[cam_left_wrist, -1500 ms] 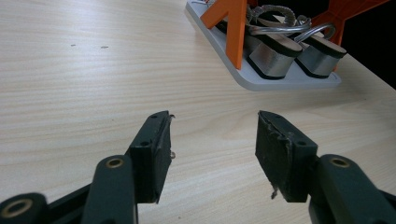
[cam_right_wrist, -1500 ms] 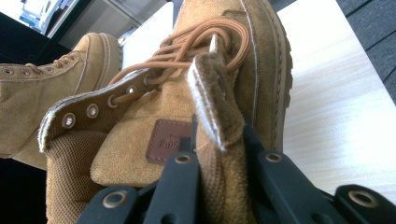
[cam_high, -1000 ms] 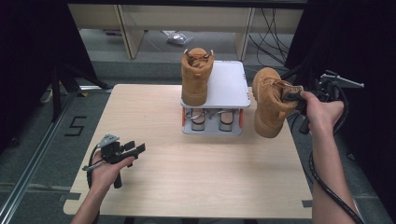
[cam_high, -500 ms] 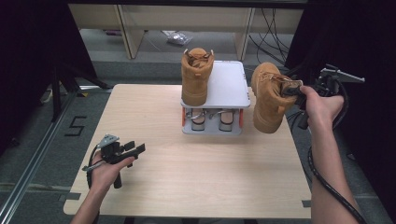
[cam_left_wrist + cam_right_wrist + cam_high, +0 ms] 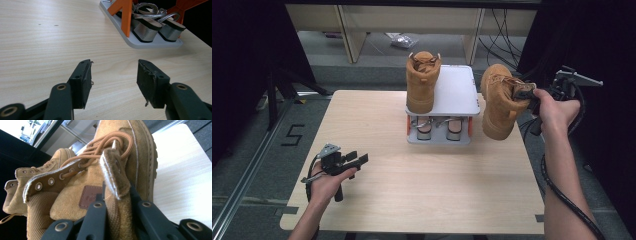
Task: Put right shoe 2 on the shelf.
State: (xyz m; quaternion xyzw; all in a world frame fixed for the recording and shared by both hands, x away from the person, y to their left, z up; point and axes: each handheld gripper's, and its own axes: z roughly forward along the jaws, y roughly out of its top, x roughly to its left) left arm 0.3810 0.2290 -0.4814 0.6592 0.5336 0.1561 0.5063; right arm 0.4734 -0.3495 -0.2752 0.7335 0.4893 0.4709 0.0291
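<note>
Two tan suede boots. One boot (image 5: 422, 82) stands upright on the left half of the white top shelf (image 5: 457, 92) of a small rack. The other boot (image 5: 499, 100) hangs toe-down in the air just right of the rack, held by its ankle collar (image 5: 113, 177). My right gripper (image 5: 529, 95) is shut on that collar, and both jaws pinch the suede in the right gripper view. My left gripper (image 5: 354, 161) rests low over the table's near left, its jaws wide apart with bare wood between them; its fingertips (image 5: 81, 76) show in the left gripper view.
The rack's lower tier holds a pair of sandals (image 5: 438, 125), also close in the left gripper view (image 5: 150, 25), between orange supports (image 5: 126, 15). The wooden table (image 5: 427, 185) ends just right of the held boot. Shelving and cables lie on the floor beyond.
The held boot and my right hand have risen a little and shifted slightly toward the rack. The left hand and its gripper have stayed put.
</note>
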